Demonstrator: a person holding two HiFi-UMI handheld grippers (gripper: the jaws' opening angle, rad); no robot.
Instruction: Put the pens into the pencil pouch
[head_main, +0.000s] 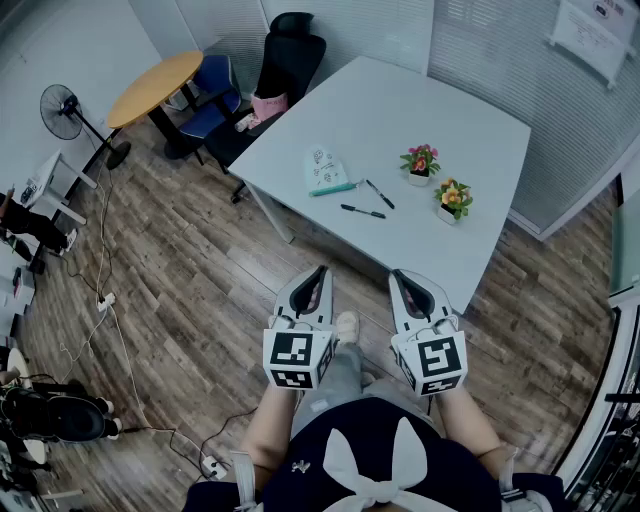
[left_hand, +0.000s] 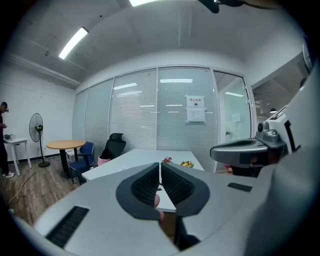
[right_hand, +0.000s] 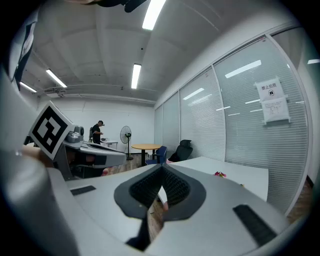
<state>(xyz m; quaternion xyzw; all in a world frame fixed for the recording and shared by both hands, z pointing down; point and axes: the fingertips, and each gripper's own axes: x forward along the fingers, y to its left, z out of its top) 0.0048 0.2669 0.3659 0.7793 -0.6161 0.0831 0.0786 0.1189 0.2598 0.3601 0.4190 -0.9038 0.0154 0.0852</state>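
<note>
Black pens (head_main: 362, 211) beside the pencil pouch (head_main: 325, 168) look tiny, details unclear.

I see a white table (head_main: 450, 100). On it: pale pencil pouch (head_main: 325, 168), teal pen (head_main: 333, 188) at its near edge, two black pens (head_main: 379, 194) just beside, two small potted flowers (head_main: 420, 164) further right.
</note>
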